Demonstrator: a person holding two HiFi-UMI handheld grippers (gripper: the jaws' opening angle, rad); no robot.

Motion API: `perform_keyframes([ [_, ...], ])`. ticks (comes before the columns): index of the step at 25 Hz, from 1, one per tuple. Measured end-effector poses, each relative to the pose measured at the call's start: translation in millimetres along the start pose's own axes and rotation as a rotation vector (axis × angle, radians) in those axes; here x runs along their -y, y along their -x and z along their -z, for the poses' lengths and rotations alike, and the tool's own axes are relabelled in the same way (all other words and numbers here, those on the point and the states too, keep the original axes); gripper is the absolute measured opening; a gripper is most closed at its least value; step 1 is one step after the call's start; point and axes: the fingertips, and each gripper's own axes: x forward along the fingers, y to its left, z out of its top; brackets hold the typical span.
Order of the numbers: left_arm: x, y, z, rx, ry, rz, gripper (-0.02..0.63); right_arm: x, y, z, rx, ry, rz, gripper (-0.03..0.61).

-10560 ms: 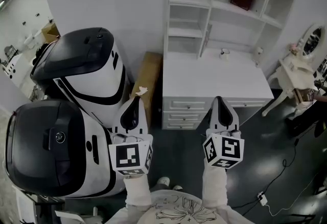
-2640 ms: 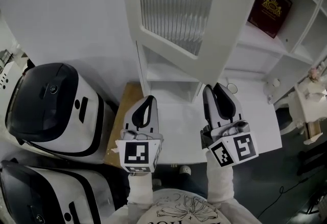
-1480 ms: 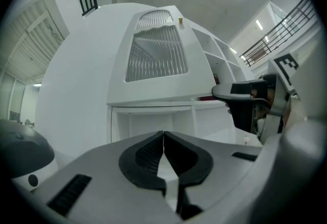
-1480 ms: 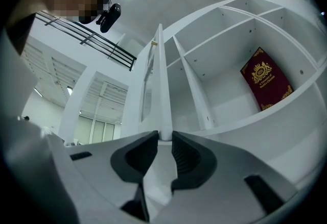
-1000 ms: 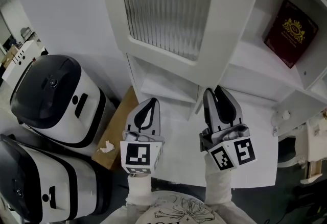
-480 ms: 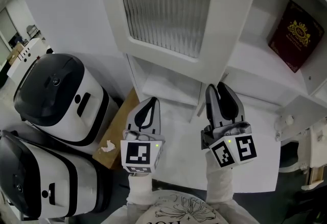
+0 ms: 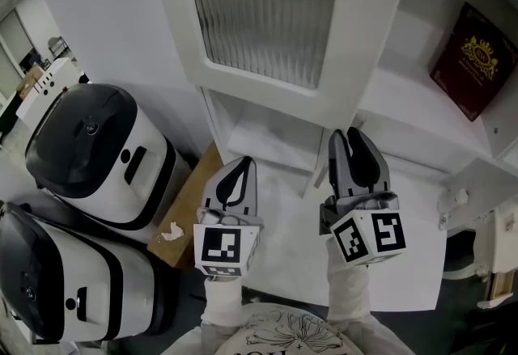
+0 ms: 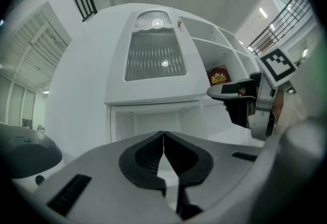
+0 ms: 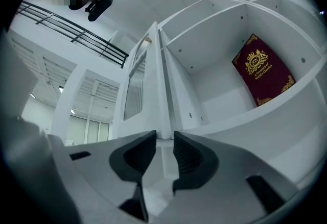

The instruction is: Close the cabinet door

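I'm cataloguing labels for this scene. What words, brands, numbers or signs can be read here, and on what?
Maroon book: gold crest with lettering under it, too small to read.
Marker cubes: black-and-white square patterns only, no letters or numbers.
White and black machines: no legible print.
No text here can be quoted.

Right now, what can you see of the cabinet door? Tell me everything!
The door is white and looks like painted wood, with a tall ribbed glass pane and an arched pane on top. It stands swung open, out from the cabinet. The right gripper, whose jaws have just been opening, points at its thin edge. The edge lines up with the gap, but no gripper presses on it.
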Motion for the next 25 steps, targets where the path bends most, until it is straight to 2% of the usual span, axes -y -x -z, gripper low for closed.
perform_keyframes([
  [17, 0.4, -10.6, 5.6, -0.014, -0.008, -0.007, 0.005, 13.1, -16.8, 2.2, -0.025, 0.082, 0.059, 0.083],
  [25, -3.0, -14.6, 5.3, -0.013, -0.004, -0.017, 0.005, 17.1, -23.6, 3.0, -0.03, 0.078, 0.064, 0.078],
])
